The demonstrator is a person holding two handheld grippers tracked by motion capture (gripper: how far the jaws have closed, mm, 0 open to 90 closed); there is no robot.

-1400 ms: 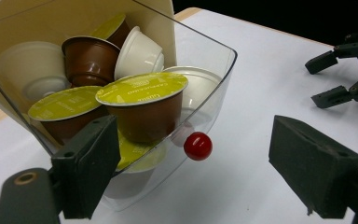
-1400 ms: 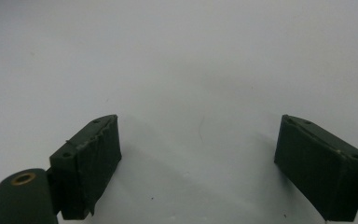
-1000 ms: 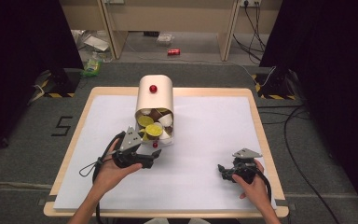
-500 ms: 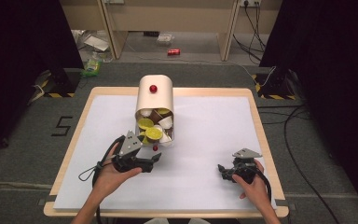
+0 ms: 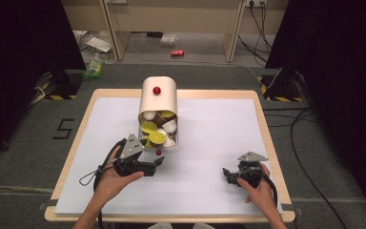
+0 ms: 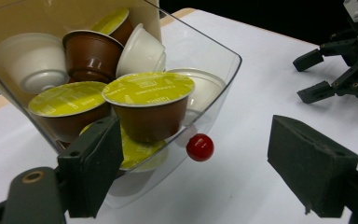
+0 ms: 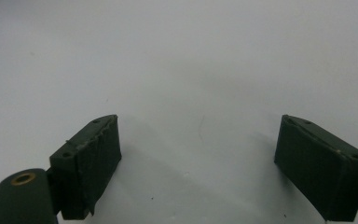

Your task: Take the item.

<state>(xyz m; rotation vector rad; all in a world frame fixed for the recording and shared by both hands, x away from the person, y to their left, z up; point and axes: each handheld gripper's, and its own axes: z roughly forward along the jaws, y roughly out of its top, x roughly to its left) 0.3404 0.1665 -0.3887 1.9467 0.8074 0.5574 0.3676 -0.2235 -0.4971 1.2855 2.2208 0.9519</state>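
Your left gripper [image 6: 193, 172] is spread wide at the capsule dispenser's [image 5: 158, 107] clear mouth, red knob [image 6: 200, 147] between its jaws. Looks like pre-grasp: ease forward, pinch knob. Right gripper [image 5: 232, 174] spread, idle on bench [image 5: 209, 143], near right.

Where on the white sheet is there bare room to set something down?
Bare: the stretch between the left tool and right tool, and the sheet's right half beside the capsule bin. Crowded: the bin's clear drawer, its red knob and the left tool.
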